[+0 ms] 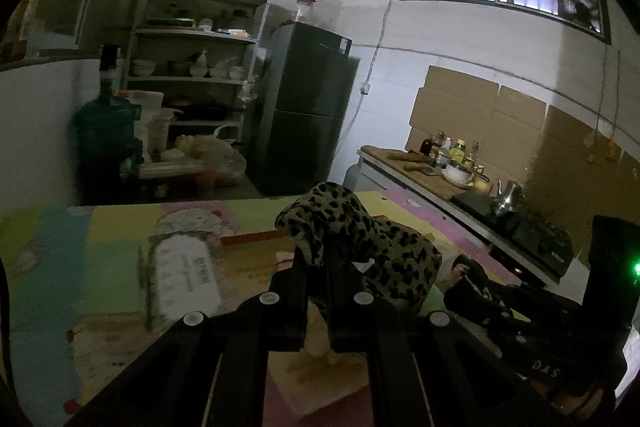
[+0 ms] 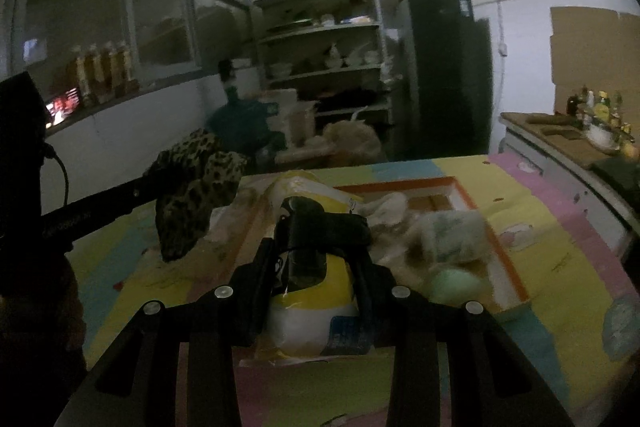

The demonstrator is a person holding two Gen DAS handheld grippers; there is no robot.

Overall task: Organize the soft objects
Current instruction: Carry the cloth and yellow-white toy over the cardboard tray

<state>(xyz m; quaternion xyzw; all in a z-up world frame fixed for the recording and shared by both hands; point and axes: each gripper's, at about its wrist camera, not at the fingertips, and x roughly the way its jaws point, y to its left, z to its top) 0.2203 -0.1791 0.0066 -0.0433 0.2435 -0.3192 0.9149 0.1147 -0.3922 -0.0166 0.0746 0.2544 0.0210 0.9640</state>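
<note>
My left gripper (image 1: 316, 259) is shut on a leopard-print cloth (image 1: 360, 239), which bunches over its fingertips and hangs above the colourful mat (image 1: 100, 251). The right wrist view shows the same cloth (image 2: 192, 195) at the left, dangling from the left gripper's black fingers (image 2: 132, 193). My right gripper (image 2: 320, 227) is shut on a soft toy (image 2: 312, 303) in yellow, white and black, held over the mat (image 2: 560, 259). Just beyond it lies an orange-rimmed shallow box (image 2: 460, 187) with a green-patterned soft pouch (image 2: 452, 235), a pale green ball (image 2: 452, 283) and a white soft thing (image 2: 388, 205).
A counter (image 1: 420, 179) with bottles, a bowl, a kettle (image 1: 506, 201) and a stove (image 1: 540, 243) runs along the right. Behind the mat stand a dark fridge (image 1: 308, 111), open shelves of dishes (image 1: 196, 67) and a water jug (image 1: 106, 131). A blurred white printed sheet (image 1: 184, 275) lies on the mat.
</note>
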